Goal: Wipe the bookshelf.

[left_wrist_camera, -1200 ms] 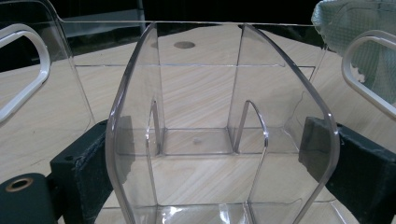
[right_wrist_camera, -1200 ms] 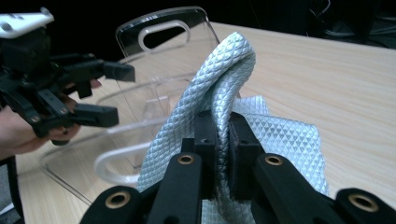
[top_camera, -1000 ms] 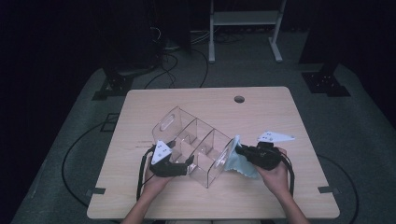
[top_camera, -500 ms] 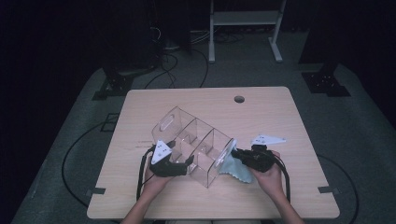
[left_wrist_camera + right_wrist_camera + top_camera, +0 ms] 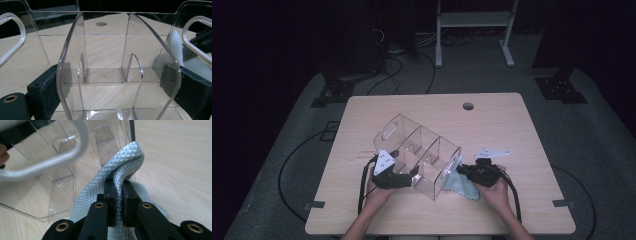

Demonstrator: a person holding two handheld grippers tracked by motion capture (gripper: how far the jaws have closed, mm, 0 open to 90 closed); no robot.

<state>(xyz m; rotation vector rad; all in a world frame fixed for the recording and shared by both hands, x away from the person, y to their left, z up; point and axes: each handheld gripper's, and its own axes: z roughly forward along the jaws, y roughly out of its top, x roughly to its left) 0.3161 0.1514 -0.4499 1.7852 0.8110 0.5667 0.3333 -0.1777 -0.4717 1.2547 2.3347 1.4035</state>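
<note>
**Cloth at the end wall of the clear organizer**

Here, in the high view, the clear organizer (image 5: 419, 155) lies tipped on the table (image 5: 522, 125), its long axis running from far left to near right. The left gripper (image 5: 412, 178) holds its near side wall, while the right gripper (image 5: 464, 171) sits just off the organizer's right end with a pale blue cloth (image 5: 462, 186) bunched under it. The right hand is plainly the nearer one to that end.

In the left gripper view, the jaws stand on either side of the organizer's (image 5: 117, 62) wall and dividers, clamped on the plastic (the pads press against it on both sides).

In the right gripper view, the jaws are clenched on a fold of the cloth (image 5: 125, 167), which rises ahead of the fingertips and touches the organizer's (image 5: 62, 170) end wall. As I judge it, the wiping stroke depends on that contact: the wall lies straight ahead and slightly left of the fingers.
</note>
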